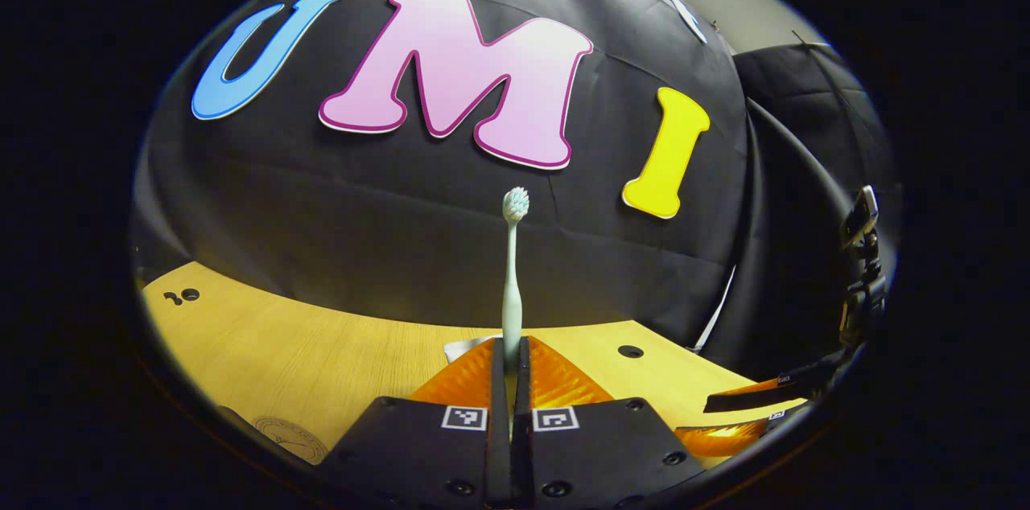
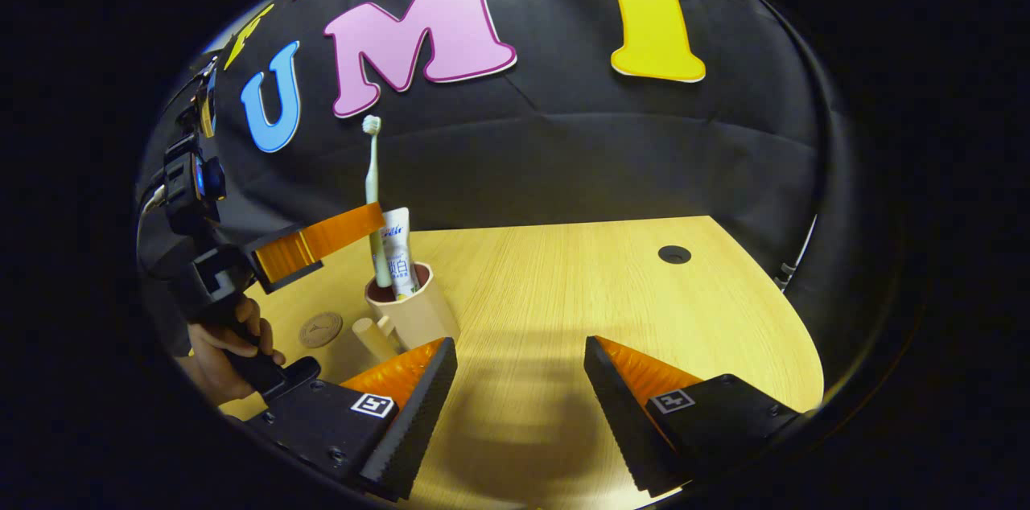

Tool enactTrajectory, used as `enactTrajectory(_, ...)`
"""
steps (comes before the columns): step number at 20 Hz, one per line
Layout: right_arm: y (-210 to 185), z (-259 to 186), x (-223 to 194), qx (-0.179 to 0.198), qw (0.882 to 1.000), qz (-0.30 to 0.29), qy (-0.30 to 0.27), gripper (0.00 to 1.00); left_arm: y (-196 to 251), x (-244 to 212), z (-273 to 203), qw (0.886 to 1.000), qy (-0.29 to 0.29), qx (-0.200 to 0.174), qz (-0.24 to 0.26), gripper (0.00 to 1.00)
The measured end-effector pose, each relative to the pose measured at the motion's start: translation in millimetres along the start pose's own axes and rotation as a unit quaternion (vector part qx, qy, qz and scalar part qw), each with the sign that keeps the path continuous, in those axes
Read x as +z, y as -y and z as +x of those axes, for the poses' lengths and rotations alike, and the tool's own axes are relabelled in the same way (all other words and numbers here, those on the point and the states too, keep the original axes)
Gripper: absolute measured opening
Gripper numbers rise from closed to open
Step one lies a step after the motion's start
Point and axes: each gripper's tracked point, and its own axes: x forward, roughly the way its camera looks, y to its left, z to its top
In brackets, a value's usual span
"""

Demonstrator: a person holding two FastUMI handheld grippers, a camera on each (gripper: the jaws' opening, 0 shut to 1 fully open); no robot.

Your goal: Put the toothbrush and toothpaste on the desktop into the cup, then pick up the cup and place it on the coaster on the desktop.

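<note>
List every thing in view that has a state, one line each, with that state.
toothbrush: upright, head up, lower end in the cup, clamped by the left gripper.
toothpaste: standing in the cup, leaning slightly.
cup: upright on the desktop, not on the coaster.
coaster: flat on the desktop, nothing on it.
left gripper: shut on the toothbrush.
right gripper: open, holding nothing.

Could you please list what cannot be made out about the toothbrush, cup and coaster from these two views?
- Toothbrush handle, left gripper view: hidden between the shut jaws of the left gripper.
- Toothbrush lower end, right gripper view: hidden inside the cup, beside the toothpaste; resting or hanging, cannot tell.
- Coaster: its engraving is too small to read.
</note>
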Motion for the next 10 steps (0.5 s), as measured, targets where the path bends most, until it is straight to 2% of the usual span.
enactTrajectory(8,-7,6,-4,0.004,1.0,0.01,0.003,0.98,-12,-29,-7,0.999,0.001,0.033,0.02,0.13)
enactTrajectory(9,-8,6,-6,0.005,1.0,0.007,0.002,0.98,-9,-32,-9,0.999,-0.001,0.028,0.014,0.17)
enactTrajectory(10,-8,5,-7,0.005,1.0,0.003,0.0,0.98,-9,-35,-10,1.0,-0.004,0.028,0.013,0.16)
